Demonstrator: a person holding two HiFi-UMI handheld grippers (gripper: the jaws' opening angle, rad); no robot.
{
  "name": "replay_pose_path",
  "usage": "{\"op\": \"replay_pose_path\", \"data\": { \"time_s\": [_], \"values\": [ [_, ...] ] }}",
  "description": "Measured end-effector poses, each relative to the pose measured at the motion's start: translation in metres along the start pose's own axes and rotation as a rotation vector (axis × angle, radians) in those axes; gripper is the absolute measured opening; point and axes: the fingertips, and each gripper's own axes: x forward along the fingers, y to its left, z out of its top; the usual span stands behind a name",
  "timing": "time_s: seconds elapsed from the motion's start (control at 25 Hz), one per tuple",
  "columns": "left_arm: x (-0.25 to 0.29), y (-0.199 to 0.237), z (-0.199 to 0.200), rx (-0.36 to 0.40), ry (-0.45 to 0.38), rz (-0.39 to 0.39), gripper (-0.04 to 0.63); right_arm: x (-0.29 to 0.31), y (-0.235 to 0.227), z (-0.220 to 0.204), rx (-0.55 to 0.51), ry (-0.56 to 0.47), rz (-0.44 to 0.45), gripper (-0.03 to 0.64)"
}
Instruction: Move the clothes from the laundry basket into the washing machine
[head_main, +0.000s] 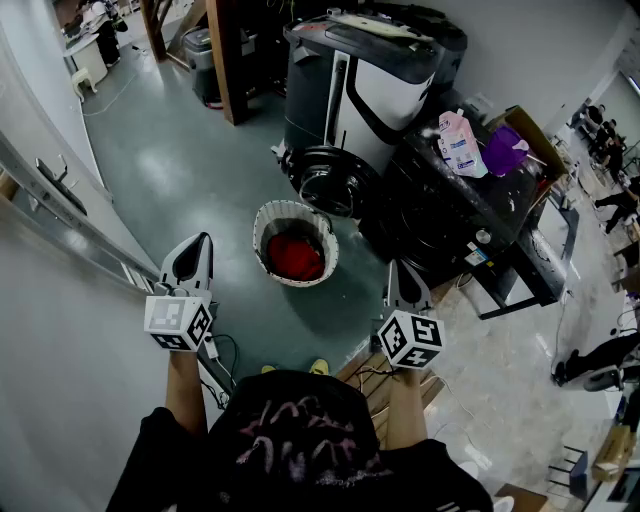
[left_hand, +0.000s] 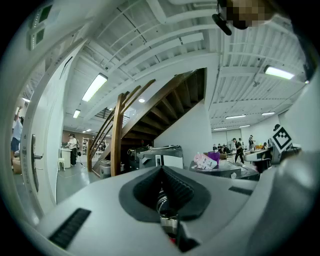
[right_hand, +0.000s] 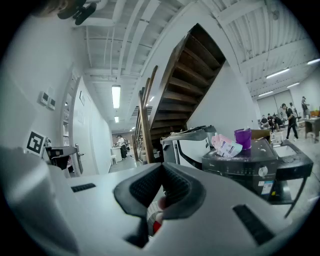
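Looking down in the head view, we see the red clothes (head_main: 297, 257) lying in the laundry basket (head_main: 262, 222) on the floor, just beside the black washing machine (head_main: 440, 215), the left tongs (head_main: 202, 240) and right tongs (head_main: 397, 266) held clear either side. Left gripper view: those tongs are pressed together, empty. Right gripper view: likewise together and empty

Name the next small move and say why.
Probably open the right gripper and lower it toward the red clothes in the laundry basket. Both it and the left gripper are shut, hold nothing, and hover short of the basket.
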Motion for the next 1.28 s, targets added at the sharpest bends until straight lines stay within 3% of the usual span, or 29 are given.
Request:
{"op": "replay_pose_path", "data": {
  "time_s": [0.16,0.68,0.92,1.0,1.28],
  "values": [
    [-0.002,0.005,-0.01,-0.021,0.001,0.001,0.006,0.002,0.006,-0.002,0.0,-0.002,0.008,0.003],
    [-0.006,-0.003,-0.008,0.031,0.027,-0.011,0.009,-0.002,0.011,-0.006,0.011,-0.01,-0.01,0.005],
    [-0.003,-0.01,-0.01,0.039,0.043,-0.037,0.178,-0.003,0.011,-0.006,0.006,-0.017,0.025,0.122],
    [-0.002,-0.013,-0.012,0.044,0.047,-0.043,0.191,-0.003,0.011,-0.008,0.007,-0.008,0.035,0.175],
    [0.005,-0.028,-0.015,0.033,0.061,-0.059,0.21,-0.004,0.001,-0.015,0.018,0.015,0.045,0.232]
  ]
}}
